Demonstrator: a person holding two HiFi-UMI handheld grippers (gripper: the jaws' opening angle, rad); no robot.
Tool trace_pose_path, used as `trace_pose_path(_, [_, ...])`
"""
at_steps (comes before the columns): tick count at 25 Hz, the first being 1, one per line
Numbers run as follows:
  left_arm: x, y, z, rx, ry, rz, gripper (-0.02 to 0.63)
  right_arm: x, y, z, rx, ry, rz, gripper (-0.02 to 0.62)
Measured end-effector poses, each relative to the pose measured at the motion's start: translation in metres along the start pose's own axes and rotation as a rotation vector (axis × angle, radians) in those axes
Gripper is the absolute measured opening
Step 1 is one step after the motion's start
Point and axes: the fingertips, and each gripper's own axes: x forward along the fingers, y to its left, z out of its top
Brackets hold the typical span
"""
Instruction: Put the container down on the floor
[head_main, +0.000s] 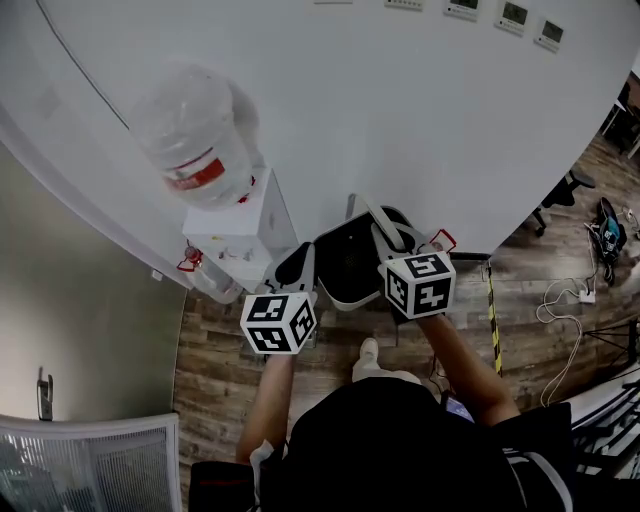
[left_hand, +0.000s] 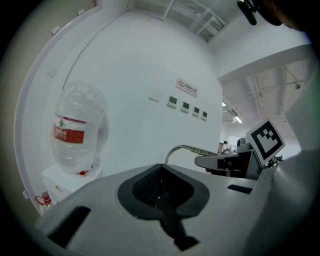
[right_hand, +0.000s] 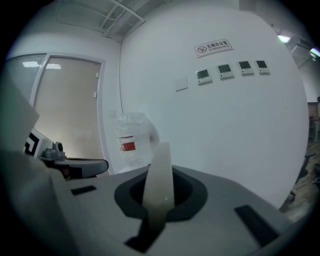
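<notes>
1. Holds the black container (head_main: 345, 262) up between both grippers, over the wooden floor (head_main: 220, 350) and close to the white wall (head_main: 400, 100).
2. Clamps the right gripper (head_main: 388, 240) on the container's pale handle (right_hand: 159, 185); in the right gripper view, shows that strip standing upright between the closed jaws.
3. Closes the left gripper (head_main: 298, 268) at the container's left rim; in the left gripper view, shows a black mesh-textured strip pinched between the jaws, apparently that rim.
4. Keeps the container just right of a white water dispenser (head_main: 240, 235), topped by a clear water bottle (head_main: 195, 135) with a red label.
5. High on the far wall: a row of small wall panels (right_hand: 232, 67).
6. Near, below the container: a pale shoe (head_main: 368, 350) on the floor.
</notes>
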Motion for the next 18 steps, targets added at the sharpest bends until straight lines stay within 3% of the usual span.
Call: trace_pose_path(18, [0.119,0.019,0.014,-0.010,0.041,0.054,0.018,0.095,-0.090,0.019,0.055,0.035,0.043,0.029])
